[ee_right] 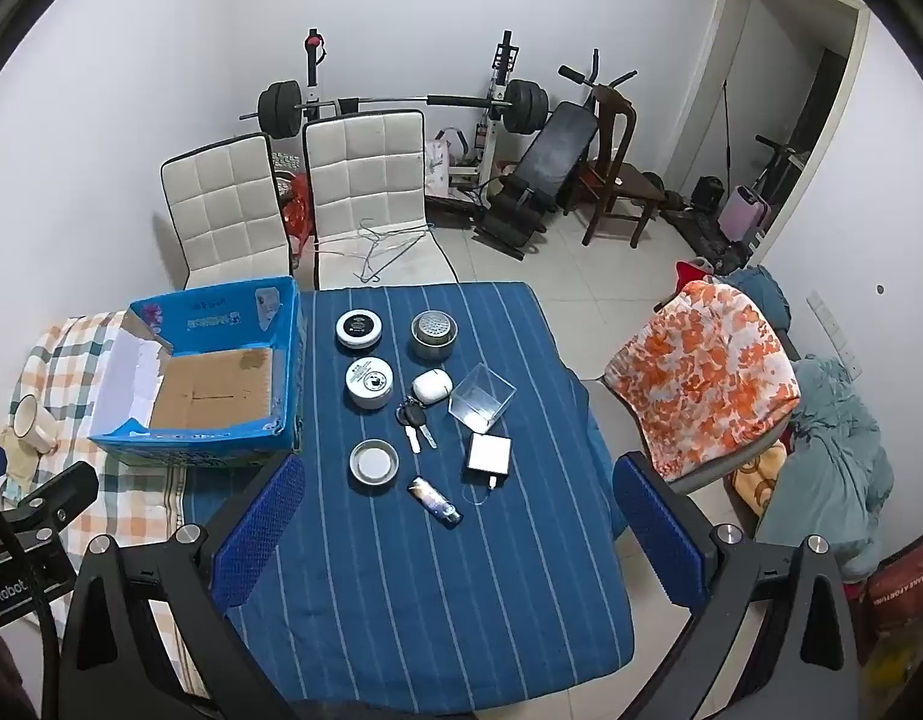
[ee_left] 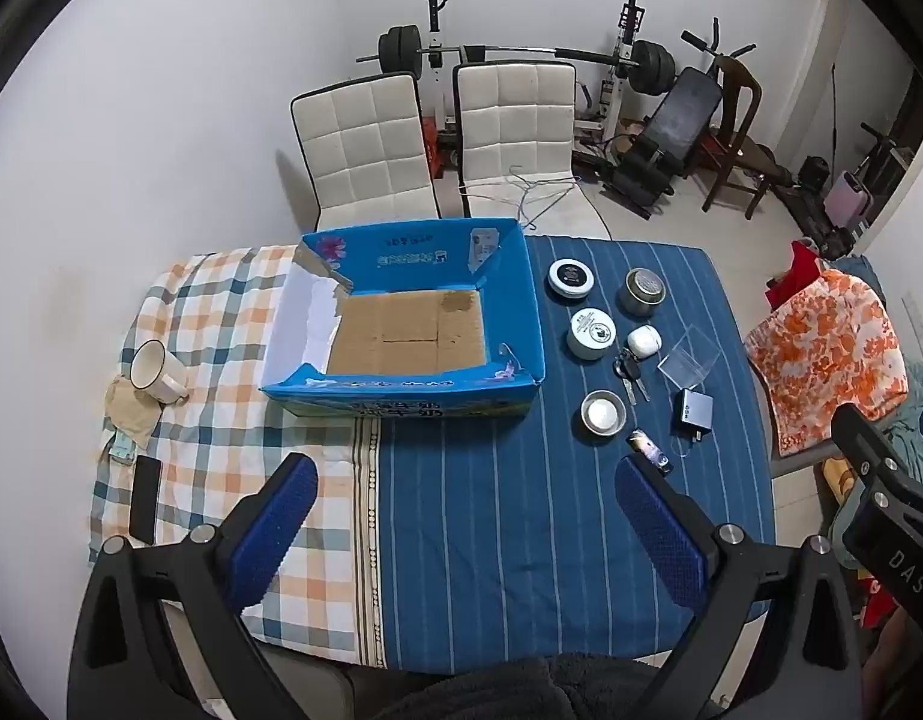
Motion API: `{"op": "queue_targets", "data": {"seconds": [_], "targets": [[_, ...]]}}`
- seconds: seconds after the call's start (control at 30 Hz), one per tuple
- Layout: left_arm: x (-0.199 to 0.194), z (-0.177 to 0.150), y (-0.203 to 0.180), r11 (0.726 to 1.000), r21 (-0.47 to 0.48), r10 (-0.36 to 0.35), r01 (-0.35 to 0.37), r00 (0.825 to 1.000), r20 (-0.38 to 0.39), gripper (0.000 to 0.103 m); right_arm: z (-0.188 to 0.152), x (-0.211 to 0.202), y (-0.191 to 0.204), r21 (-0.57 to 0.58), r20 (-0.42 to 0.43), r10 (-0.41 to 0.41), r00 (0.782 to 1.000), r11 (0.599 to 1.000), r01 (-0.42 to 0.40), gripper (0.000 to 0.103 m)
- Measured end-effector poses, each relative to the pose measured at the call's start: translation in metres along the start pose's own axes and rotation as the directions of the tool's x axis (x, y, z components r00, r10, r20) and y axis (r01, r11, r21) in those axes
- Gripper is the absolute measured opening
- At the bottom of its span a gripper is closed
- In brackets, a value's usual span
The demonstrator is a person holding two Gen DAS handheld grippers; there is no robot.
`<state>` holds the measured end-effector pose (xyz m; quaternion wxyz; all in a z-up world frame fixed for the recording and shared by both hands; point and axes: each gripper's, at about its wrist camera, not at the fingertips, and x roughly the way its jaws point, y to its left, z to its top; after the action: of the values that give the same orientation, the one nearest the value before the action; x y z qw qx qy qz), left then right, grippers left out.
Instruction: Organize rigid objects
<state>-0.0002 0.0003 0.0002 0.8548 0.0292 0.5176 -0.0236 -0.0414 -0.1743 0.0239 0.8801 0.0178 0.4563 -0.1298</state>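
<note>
Grippers: left gripper (ee_left: 467, 486) agape | right gripper (ee_right: 455, 486) agape | box (ee_left: 509, 306) empty

An open blue cardboard box (ee_right: 209, 384) sits on the table, its flaps up and its brown floor bare. Just right of it, on the blue striped cloth, the small items lie spread out. At the far end stand a round tin with a black lid (ee_right: 358, 328) and a metal tin with a perforated top (ee_right: 432, 333). Nearer sit a white-lidded round tin (ee_right: 370, 382), a white earbud case (ee_right: 431, 386) and a clear plastic box (ee_right: 482, 403) (tilted, empty). A bunch of keys (ee_right: 414, 425) lies just before the case. Nearest come a shallow metal lid (ee_right: 374, 462), a white charger (ee_right: 489, 455) and a patterned lighter (ee_right: 435, 503), lying flat.
</note>
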Motion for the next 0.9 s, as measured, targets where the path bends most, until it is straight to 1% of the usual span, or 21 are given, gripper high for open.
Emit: {"op": "queue_targets", "data": {"seconds": [0.13, 0.2, 0.27, 0.3, 0.33, 0.4, 0.5, 0.7, 0.9], "targets": [[0.000, 0.000, 0.000, 1.000, -0.002, -0.003, 0.003, 1.000, 0.001, 0.102, -0.001, -0.002, -0.001, -0.005, 0.012, -0.015, 1.000, 1.000, 0.015, 0.103], [-0.004, 0.001, 0.008, 1.000, -0.006, -0.005, 0.005, 1.000, 0.002, 0.102, 0.000, -0.004, 0.009, -0.015, 0.015, -0.016, 1.000, 1.000, 0.016, 0.103], [-0.004, 0.002, 0.010, 1.000, -0.007, -0.005, 0.005, 1.000, -0.001, 0.102, 0.000, -0.007, 0.005, -0.012, 0.021, -0.010, 1.000, 1.000, 0.011, 0.103], [-0.003, 0.003, 0.011, 1.000, -0.008, -0.004, 0.004, 1.000, -0.003, 0.102, 0.001, -0.010, 0.011, -0.017, 0.018, -0.011, 1.000, 1.000, 0.012, 0.103], [-0.006, -0.001, 0.012, 1.000, -0.011, 0.000, 0.000, 1.000, 0.011, 0.102, 0.002, -0.012, 0.010, -0.019, 0.018, -0.011, 1.000, 1.000, 0.011, 0.103], [-0.007, 0.000, 0.015, 1.000, -0.014, -0.001, 0.001, 1.000, 0.009, 0.102, 0.005, -0.014, 0.012, -0.022, 0.017, -0.007, 1.000, 1.000, 0.008, 0.103], [-0.007, -0.001, 0.019, 1.000, -0.015, 0.000, 0.000, 1.000, 0.013, 0.102, -0.001, -0.016, 0.017, -0.037, 0.023, -0.003, 1.000, 0.999, 0.004, 0.103], [-0.009, -0.007, 0.029, 1.000, -0.031, 0.005, -0.004, 1.000, 0.021, 0.102, -0.003, -0.020, 0.022, -0.044, 0.027, 0.005, 1.000, 0.999, -0.004, 0.103], [-0.009, -0.005, 0.029, 1.000, -0.030, 0.009, -0.008, 1.000, 0.020, 0.102, -0.001, -0.022, 0.024, -0.046, 0.031, 0.008, 0.999, 0.999, -0.007, 0.103]]}}
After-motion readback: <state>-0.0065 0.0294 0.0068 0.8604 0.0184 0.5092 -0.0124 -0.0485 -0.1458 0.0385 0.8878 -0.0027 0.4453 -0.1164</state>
